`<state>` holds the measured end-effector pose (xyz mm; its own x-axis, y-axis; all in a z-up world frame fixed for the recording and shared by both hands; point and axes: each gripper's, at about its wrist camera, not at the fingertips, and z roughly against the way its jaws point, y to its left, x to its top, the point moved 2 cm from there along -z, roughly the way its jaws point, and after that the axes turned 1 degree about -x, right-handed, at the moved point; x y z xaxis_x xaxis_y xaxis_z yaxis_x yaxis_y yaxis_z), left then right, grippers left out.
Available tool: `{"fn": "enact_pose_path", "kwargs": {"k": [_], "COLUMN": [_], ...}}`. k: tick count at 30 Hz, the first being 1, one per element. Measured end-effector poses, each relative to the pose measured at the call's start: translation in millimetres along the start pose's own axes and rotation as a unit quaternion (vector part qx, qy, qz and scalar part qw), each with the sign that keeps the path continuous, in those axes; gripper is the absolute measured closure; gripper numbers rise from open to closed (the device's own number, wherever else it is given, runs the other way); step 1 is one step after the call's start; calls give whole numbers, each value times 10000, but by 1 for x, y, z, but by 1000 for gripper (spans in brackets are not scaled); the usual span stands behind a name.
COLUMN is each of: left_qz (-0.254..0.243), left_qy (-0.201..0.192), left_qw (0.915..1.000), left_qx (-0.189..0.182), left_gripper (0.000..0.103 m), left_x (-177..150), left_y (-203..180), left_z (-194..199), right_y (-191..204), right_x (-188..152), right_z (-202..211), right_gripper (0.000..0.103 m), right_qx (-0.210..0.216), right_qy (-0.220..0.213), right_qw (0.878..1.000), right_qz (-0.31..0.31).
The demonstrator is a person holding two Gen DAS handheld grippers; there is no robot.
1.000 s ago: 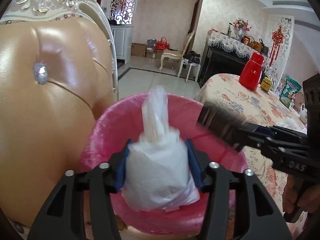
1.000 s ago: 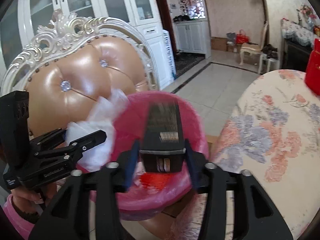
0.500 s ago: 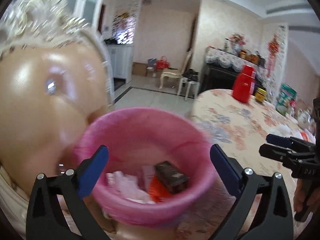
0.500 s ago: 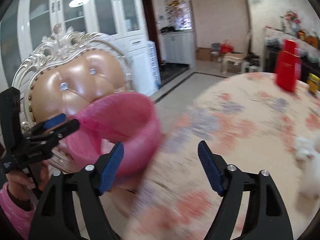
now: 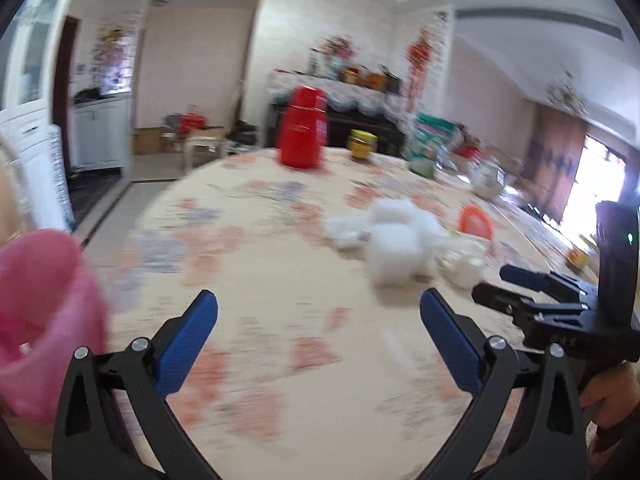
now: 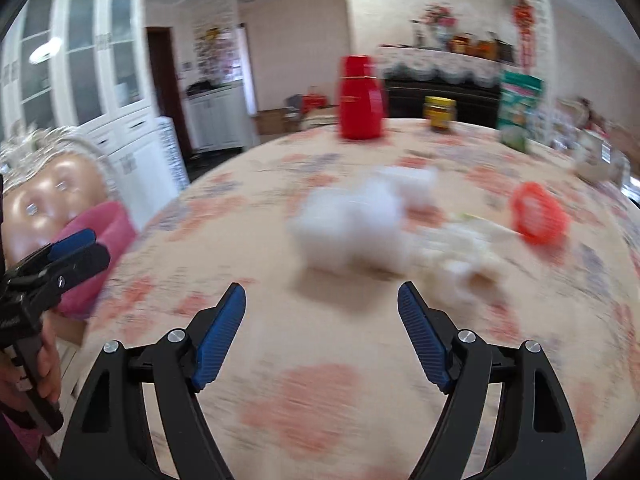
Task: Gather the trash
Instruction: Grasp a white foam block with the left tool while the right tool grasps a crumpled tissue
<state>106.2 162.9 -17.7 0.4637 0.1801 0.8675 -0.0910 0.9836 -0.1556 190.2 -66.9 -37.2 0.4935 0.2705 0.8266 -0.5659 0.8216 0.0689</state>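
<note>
A heap of white crumpled trash (image 5: 394, 240) (image 6: 360, 228) lies on the floral tablecloth (image 5: 256, 264), blurred by motion. An orange-red piece (image 5: 475, 222) (image 6: 538, 214) lies to its right. The pink bin (image 5: 40, 316) (image 6: 96, 236) stands off the table's left edge. My left gripper (image 5: 319, 320) is open and empty over the table, short of the heap. My right gripper (image 6: 321, 308) is open and empty, just in front of the heap; it also shows at the right of the left wrist view (image 5: 520, 284).
A red thermos (image 5: 304, 132) (image 6: 360, 98), a yellow jar (image 5: 362, 144) (image 6: 440, 114), a green packet (image 6: 520, 100) and other items stand at the table's far side. A tan padded chair (image 6: 44, 200) stands behind the bin.
Both grippers let go of their trash over the pink bin, opened, and swung right from the bin toward the white heap on the table.
</note>
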Motion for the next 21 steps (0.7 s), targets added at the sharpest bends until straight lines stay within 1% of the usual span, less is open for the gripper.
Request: {"fn": "enact_pose_path", "kwargs": {"k": [3, 5, 8, 10, 13, 17, 21], "left_qz": [-185, -227, -215, -206, -176, -10, 132], "left_qy": [149, 228, 426, 560, 735, 891, 993], "left_qw": [9994, 9990, 9984, 9979, 9971, 9960, 9950], "left_qx": [-233, -307, -300, -251, -105, 12, 46], "left_gripper": [5, 5, 5, 5, 5, 6, 6], "left_x": [1, 2, 8, 9, 8, 9, 12], "left_y": [-43, -56, -69, -73, -72, -58, -48], "left_z": [-29, -45, -72, -89, -109, -122, -134], "right_y": [-42, -63, -91, -107, -117, -104, -99], "right_x": [-4, -5, -2, -1, 0, 4, 11], "right_z": [2, 2, -5, -14, -26, -47, -68], "right_gripper": [28, 28, 28, 29, 29, 29, 29], "right_qx": [-262, -373, -579, -600, -480, -400, -390], "right_qy": [25, 25, 75, 225, 314, 432, 549], "right_qw": [9992, 9984, 9969, 9958, 9955, 9965, 9962], "right_qz": [-298, -412, -520, -647, -749, -586, -546]}}
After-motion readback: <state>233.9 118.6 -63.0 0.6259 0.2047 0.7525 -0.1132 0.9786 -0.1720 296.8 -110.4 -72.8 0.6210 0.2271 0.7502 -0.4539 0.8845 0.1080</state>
